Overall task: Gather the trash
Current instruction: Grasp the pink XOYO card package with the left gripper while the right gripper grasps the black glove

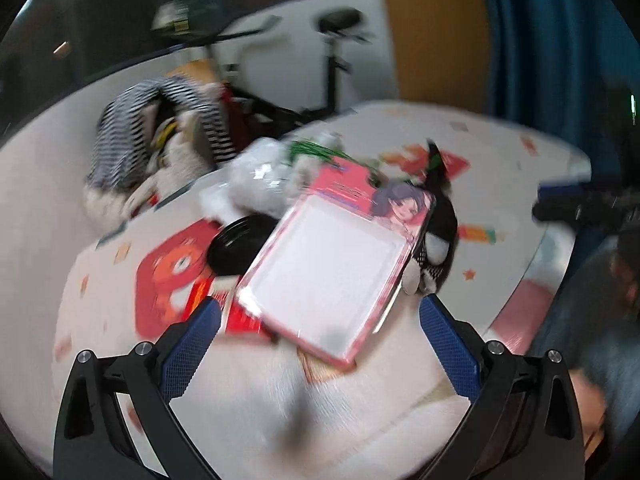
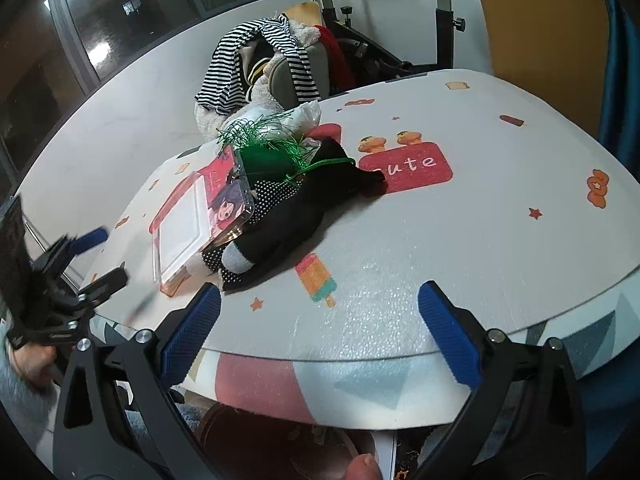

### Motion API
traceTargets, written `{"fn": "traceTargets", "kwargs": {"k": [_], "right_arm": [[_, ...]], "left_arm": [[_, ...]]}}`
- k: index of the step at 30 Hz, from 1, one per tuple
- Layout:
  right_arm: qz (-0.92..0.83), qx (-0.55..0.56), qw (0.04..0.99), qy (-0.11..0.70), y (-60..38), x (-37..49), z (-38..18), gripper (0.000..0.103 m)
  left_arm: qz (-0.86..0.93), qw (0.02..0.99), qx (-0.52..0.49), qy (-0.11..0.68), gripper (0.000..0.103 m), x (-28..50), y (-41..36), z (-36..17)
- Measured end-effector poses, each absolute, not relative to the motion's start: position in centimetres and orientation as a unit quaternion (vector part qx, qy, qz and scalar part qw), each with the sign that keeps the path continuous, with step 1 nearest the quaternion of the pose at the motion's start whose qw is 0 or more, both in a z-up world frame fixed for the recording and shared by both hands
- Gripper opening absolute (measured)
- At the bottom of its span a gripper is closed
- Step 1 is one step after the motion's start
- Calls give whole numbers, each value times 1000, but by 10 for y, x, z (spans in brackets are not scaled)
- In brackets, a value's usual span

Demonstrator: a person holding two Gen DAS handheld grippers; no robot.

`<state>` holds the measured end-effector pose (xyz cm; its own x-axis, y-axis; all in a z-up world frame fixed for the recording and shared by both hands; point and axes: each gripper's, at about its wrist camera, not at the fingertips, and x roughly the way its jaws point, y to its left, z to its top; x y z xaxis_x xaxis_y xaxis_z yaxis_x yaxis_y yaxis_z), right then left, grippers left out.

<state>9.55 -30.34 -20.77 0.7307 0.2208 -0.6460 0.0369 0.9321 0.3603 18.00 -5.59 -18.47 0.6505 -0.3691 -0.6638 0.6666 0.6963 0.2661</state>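
A pile of trash lies on the white patterned table (image 2: 440, 240). On top is a pink blister package (image 1: 332, 264) with a cartoon face, which also shows in the right wrist view (image 2: 192, 216). Under and beside it are black dotted socks (image 2: 272, 232), green shredded tinsel (image 2: 272, 136), a crumpled clear plastic bag (image 1: 256, 176) and a black round lid (image 1: 236, 248). My left gripper (image 1: 320, 332) is open, just short of the package's near edge; it also shows in the right wrist view (image 2: 96, 256). My right gripper (image 2: 320, 320) is open and empty at the table's near edge.
A chair draped with a striped shirt (image 2: 256, 64) and fluffy clothes stands behind the table. An exercise bike (image 2: 440, 20) stands by the wall. A blue curtain (image 1: 540, 40) hangs at the right. A dark bin (image 2: 280, 440) sits below the table edge.
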Motion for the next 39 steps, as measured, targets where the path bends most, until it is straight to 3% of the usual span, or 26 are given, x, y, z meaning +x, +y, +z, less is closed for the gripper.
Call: {"fn": "traceTargets", "kwargs": {"k": [5, 13, 24, 33, 39], "right_arm": [[51, 179, 913, 362, -308, 99, -209, 97], [50, 191, 911, 363, -319, 103, -213, 97], [59, 197, 908, 365, -320, 107, -215, 97], [61, 205, 908, 360, -320, 108, -215, 97], [63, 210, 905, 365, -322, 108, -219, 97]], "left_arm": [[-335, 835, 319, 298, 97, 208, -74, -195], [-376, 796, 334, 337, 97, 235, -85, -207], [-413, 779, 291, 370, 97, 255, -92, -207], [-424, 796, 170, 398, 96, 275, -79, -196], [-409, 801, 185, 395, 96, 273, -85, -197]]}}
